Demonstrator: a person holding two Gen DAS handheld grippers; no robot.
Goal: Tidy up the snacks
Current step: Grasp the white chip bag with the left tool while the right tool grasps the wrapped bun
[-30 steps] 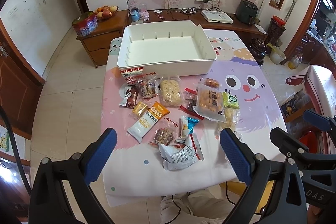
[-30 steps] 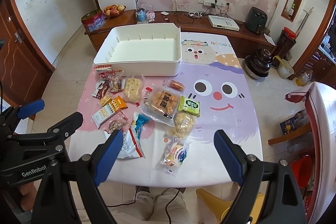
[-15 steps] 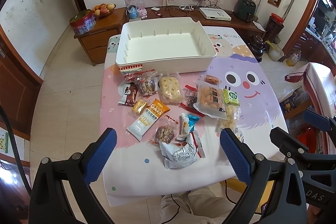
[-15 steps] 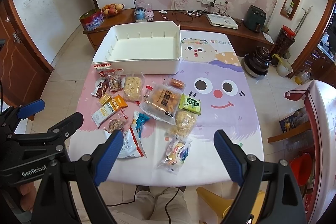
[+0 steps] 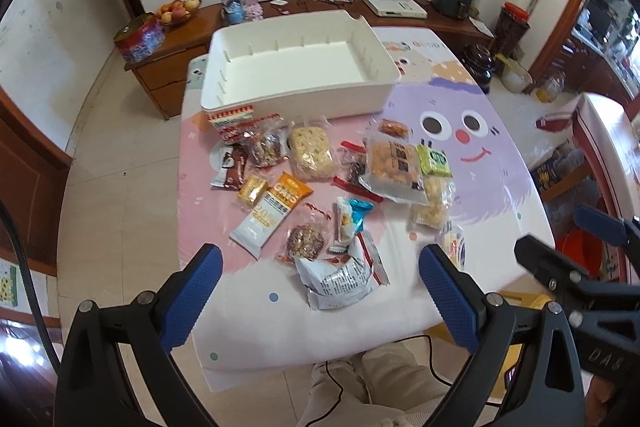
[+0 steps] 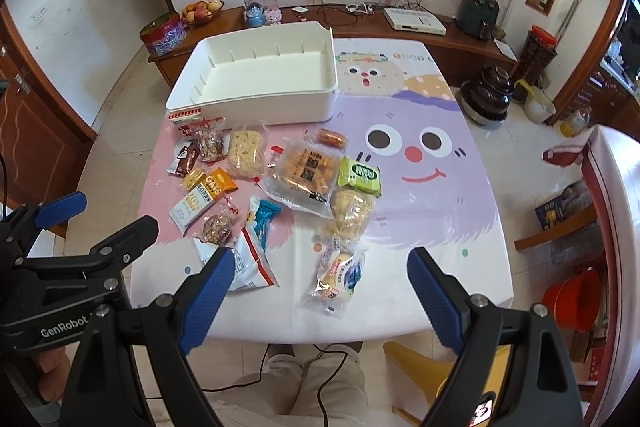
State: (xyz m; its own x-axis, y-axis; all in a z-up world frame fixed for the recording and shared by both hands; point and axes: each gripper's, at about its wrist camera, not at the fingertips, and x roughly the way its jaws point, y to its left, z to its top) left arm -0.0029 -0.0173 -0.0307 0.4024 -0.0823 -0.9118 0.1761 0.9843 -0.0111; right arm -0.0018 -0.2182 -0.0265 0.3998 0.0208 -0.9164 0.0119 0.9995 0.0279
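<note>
Several wrapped snacks lie scattered on the table's near half, among them a crumpled white bag (image 5: 340, 281), an orange-white bar (image 5: 272, 213) and a large clear biscuit pack (image 6: 304, 177). An empty white bin (image 5: 296, 67) stands at the far left, also in the right wrist view (image 6: 260, 75). My left gripper (image 5: 320, 291) is open and empty, high above the near edge over the white bag. My right gripper (image 6: 320, 291) is open and empty above a clear bun packet (image 6: 338, 275).
The table (image 6: 440, 227) has a pink and purple cartoon cover. A wooden sideboard (image 6: 460, 39) with a fruit bowl (image 6: 200, 11) and a red tin (image 6: 162, 35) runs behind it. A dark pot (image 6: 486, 95) stands on the floor at right.
Both grippers have moved slightly forward and down toward the table; the snacks and bin appear a little closer. Both stay open. Nothing on the table has moved.
</note>
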